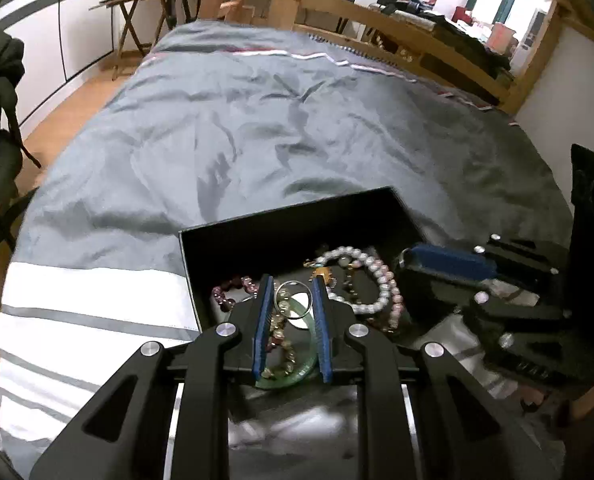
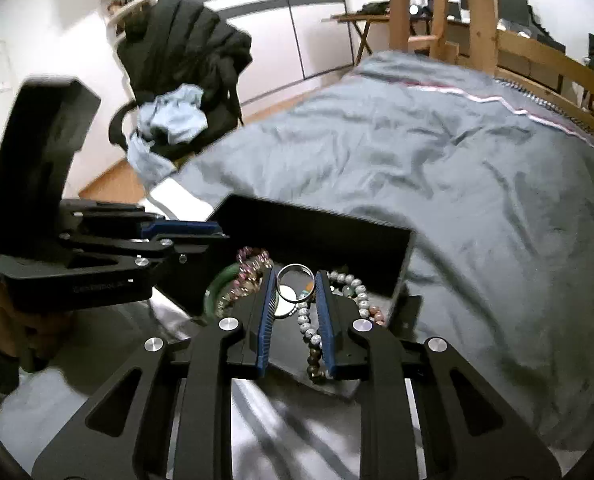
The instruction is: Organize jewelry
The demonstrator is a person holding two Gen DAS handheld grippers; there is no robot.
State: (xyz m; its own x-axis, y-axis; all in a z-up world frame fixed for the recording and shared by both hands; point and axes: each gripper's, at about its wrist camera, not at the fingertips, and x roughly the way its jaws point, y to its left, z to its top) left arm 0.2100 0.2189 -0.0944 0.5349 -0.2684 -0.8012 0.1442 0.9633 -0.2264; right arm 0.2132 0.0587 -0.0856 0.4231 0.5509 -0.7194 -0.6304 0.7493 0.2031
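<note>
Two grippers in view: how are they posed? asks my listener.

I answer: Both tilt steeply down over a black box [image 1: 297, 220], which lies open on a grey duvet [image 1: 257, 120], near the bed's close end. My left gripper [image 1: 292, 280] hangs above the box's left half. My right gripper [image 2: 296, 272] hangs above the right half and points across towards the left one.

Listener: And the jaws?

Me: Narrow on both. The left pair of blue pads appears to pinch a silver ring [image 1: 279, 289] at the tips. The right pair pinches a second ring [image 2: 295, 266] the same way. Each ring sits upright between the pads, its opening facing the camera.

Listener: Where is the rest of the jewelry?

Me: Inside the box. A pearl bracelet [image 1: 385, 276] lies to the right, a purple bead bracelet [image 1: 225, 296] to the left, and a green bangle [image 1: 289, 380] near the close wall, beneath my left pads. From the left camera, the right gripper [image 1: 407, 260] reaches in level with the box's right wall. From the right camera, the left gripper [image 2: 217, 230] sits by the far left corner.
</note>
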